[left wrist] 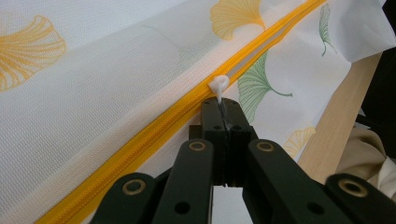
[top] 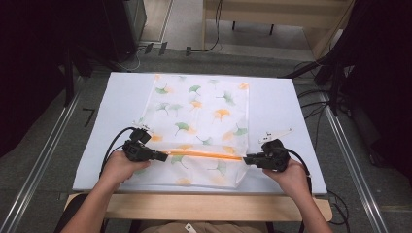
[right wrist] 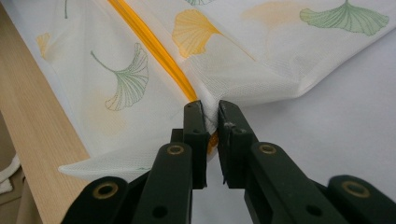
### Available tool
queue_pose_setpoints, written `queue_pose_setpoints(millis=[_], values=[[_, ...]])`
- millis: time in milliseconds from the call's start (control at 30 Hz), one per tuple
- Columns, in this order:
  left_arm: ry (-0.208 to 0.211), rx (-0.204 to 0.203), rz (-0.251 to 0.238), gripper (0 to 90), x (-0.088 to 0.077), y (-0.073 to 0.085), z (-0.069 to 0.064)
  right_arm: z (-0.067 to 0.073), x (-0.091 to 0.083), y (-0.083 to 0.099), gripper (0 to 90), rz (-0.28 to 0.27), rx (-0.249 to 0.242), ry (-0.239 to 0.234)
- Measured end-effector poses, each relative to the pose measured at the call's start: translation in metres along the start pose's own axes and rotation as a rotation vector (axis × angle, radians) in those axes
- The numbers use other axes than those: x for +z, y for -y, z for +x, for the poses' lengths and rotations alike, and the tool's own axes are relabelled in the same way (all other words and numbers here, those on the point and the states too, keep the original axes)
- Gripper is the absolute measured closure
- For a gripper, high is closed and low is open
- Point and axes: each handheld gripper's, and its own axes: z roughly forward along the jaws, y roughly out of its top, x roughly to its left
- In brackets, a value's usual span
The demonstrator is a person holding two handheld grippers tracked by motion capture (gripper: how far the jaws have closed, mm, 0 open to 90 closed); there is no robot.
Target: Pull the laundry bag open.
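Note:
A white mesh bag printed with green and orange ginkgo leaves lies flat on the white table cover. An orange zipper runs across its near part. My left gripper is at the zipper's left end, shut on the white zipper pull. At the zipper's right end my right gripper is shut on the bag's fabric edge, and the orange zipper runs away from its jaws. A hand holds each gripper from the near side.
The white cover lies on a wooden table whose front edge shows near me. A small white object rests on the cover just beyond the right gripper. Metal rails and cables lie on the floor at both sides.

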Motion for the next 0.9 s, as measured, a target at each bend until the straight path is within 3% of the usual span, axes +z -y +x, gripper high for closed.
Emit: queue_pose_setpoints(millis=[800,900], values=[[-0.004,-0.018,0.001,90.0,-0.0037,0.0032,0.0050,0.0015,0.0024,-0.0003,84.5,0.003,-0.015,-0.007],[-0.024,-0.031,0.001,90.0,-0.0041,0.0036,0.0061,0.0016,0.0024,-0.0005,84.5,0.002,-0.011,-0.005]])
